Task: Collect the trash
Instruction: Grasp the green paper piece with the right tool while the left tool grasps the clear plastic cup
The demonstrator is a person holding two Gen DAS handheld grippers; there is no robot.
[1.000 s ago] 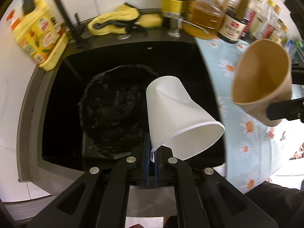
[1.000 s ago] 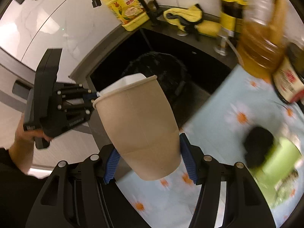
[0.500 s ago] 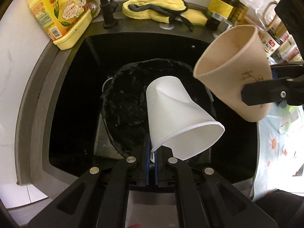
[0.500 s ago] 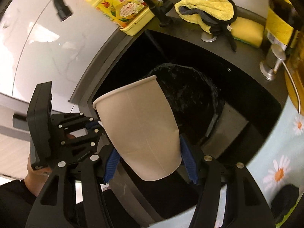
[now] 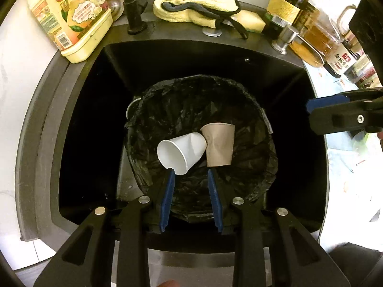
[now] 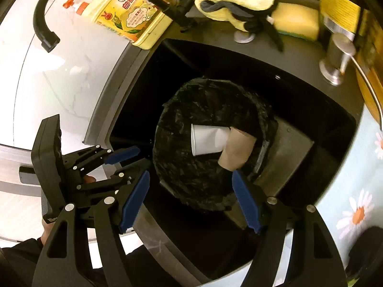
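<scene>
Both grippers' jaws have just been opening above the lined bin (image 5: 253, 110), now apart and empty: left gripper (image 5: 190, 174), right gripper (image 6: 190, 177). White cup (image 5: 183, 151) and brown cup (image 5: 220, 144) lie inside; lift straight up, clear of the liner.

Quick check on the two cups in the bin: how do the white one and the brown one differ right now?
The white cup is white; the brown cup is tan. The white cup's open mouth faces the left wrist camera; the brown cup shows only its outer wall there. In that view the white cup sits left of the brown one, their sides meeting. Both are paper cups tipped over inside the black bin liner, free of either gripper.
</scene>
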